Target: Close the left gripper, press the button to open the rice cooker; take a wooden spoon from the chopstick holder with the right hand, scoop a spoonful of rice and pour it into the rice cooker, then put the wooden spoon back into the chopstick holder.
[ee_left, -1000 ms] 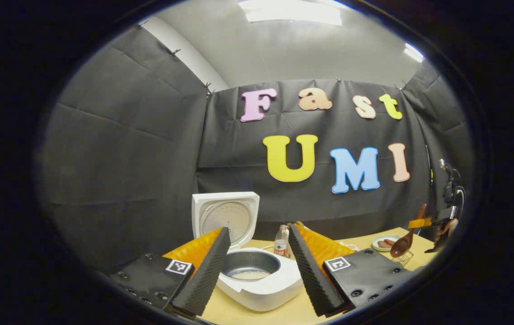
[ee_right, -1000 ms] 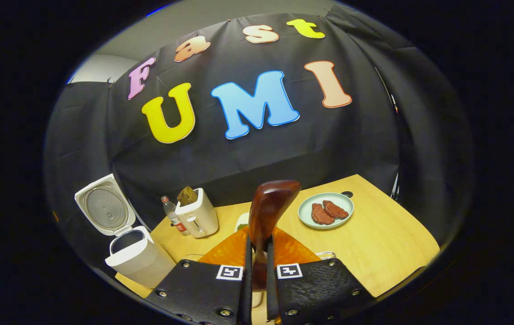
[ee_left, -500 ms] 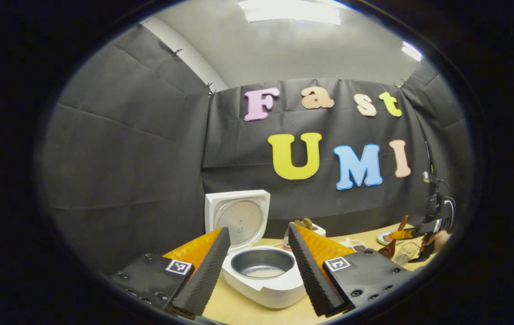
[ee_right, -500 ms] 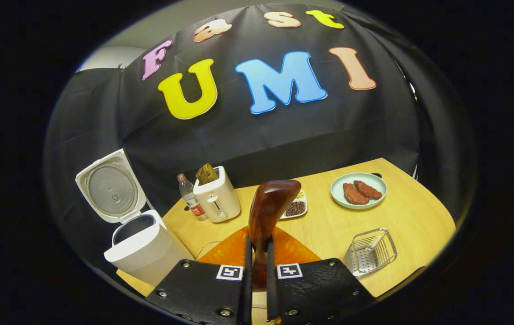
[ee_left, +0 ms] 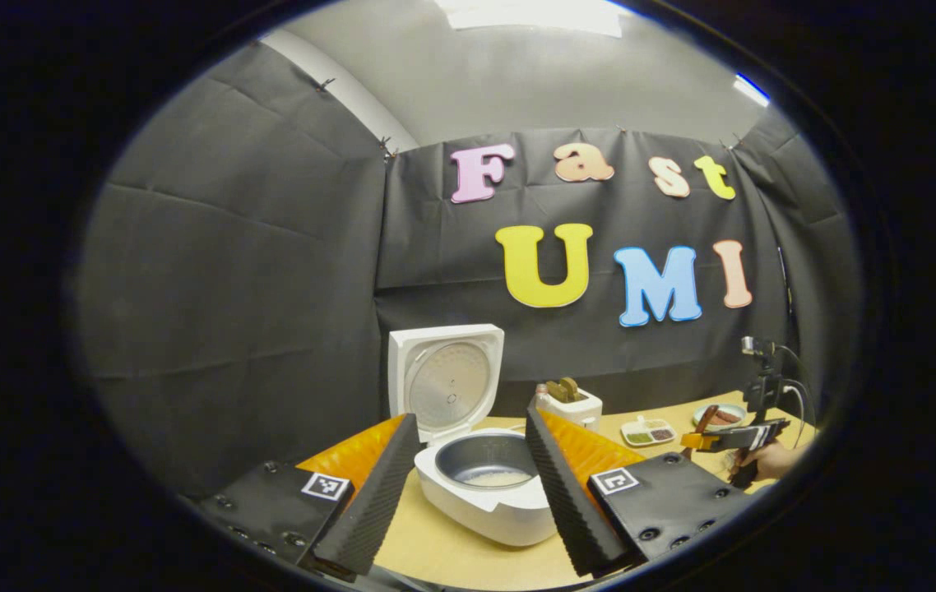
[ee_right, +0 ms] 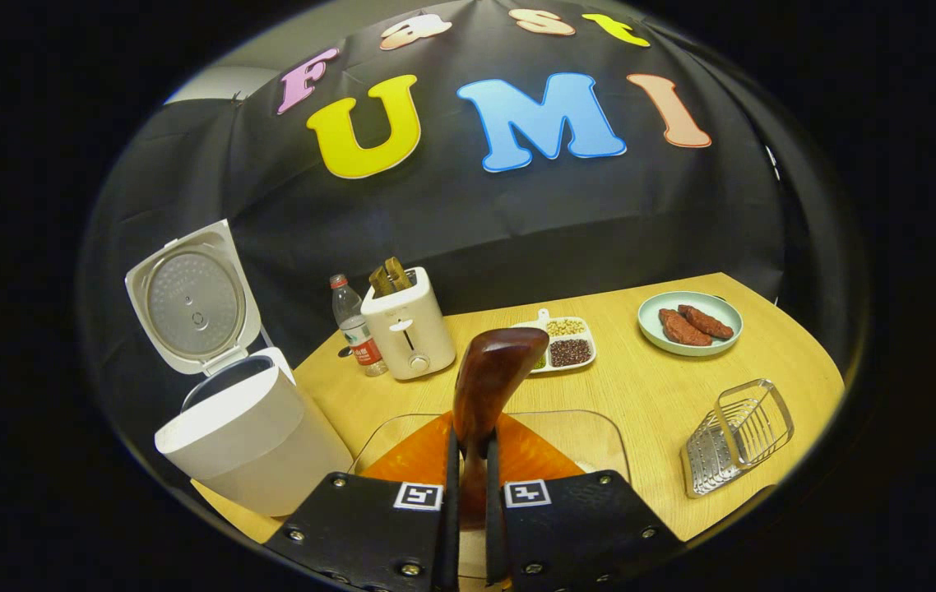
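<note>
Lower now sit the right tongs point(ee_right: 468, 501) than a second ago, and more of the table point(ee_right: 649, 395) has slid into the right gripper view, the wire chopstick holder point(ee_right: 738, 436) included, lying tipped over at the right edge. Those tongs are clamped narrow on the handle of the wooden spoon point(ee_right: 488, 378), whose bowl stands upright straight ahead. Just beneath the spoon lies a clear tray point(ee_right: 600, 432). To the left, near, stands the rice cooker point(ee_right: 250, 436) with its lid point(ee_right: 192, 300) thrown up. Beyond the spoon come a toaster point(ee_right: 408, 333) with bread in its slots, a bottle point(ee_right: 353, 329) just beside it, and a divided dish of grains point(ee_right: 568, 344). Farther right, a plate point(ee_right: 690, 322) carrying two pieces of meat. Over in the left gripper view, the left tongs point(ee_left: 468, 485) hang spread wide, gripping nothing, with the open cooker point(ee_left: 488, 493) between their fingers and a little rice point(ee_left: 499, 478) in its pot. Far right, a hand point(ee_left: 768, 460) carries the other gripper.
</note>
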`<act>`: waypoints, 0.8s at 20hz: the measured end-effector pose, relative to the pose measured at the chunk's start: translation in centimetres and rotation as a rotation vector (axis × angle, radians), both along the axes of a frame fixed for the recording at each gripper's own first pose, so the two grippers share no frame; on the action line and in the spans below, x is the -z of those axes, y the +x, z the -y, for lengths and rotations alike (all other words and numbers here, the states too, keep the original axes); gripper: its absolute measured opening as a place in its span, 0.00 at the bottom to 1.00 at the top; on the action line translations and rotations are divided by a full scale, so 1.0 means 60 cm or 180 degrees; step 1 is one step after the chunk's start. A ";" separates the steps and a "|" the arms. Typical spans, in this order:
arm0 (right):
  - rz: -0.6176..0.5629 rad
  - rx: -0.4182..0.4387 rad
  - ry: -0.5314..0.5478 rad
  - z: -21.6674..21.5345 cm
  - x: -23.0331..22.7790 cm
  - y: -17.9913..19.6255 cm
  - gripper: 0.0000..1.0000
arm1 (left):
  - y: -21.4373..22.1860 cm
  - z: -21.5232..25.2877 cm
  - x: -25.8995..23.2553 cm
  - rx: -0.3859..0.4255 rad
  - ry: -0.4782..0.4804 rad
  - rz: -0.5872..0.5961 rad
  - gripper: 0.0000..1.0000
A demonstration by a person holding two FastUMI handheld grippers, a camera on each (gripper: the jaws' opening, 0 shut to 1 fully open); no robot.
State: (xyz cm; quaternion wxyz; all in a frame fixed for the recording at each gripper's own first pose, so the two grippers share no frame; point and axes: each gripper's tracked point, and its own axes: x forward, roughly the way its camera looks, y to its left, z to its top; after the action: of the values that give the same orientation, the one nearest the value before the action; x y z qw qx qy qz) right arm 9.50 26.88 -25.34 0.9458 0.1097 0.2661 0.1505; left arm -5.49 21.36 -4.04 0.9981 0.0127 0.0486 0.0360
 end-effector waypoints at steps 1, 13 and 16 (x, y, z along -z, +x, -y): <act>-0.0025 -0.0028 -0.0041 -0.004 0.011 -0.005 0.13 | 0.001 0.001 0.001 0.0011 0.0001 -0.0003 0.92; -0.0432 -0.0324 0.0475 -0.067 0.021 -0.072 0.13 | -0.011 -0.003 0.003 0.0000 -0.0118 0.0019 0.92; -0.0660 -0.0156 0.0857 -0.049 0.024 -0.067 0.13 | -0.015 -0.001 -0.002 -0.0004 -0.0112 0.0025 0.92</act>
State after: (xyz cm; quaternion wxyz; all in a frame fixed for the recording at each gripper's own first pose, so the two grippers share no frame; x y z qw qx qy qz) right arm 5.51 29.83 -26.80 0.8860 0.2439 0.3423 0.1957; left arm -6.38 21.44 -3.95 0.9983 -0.0051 0.0453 0.0358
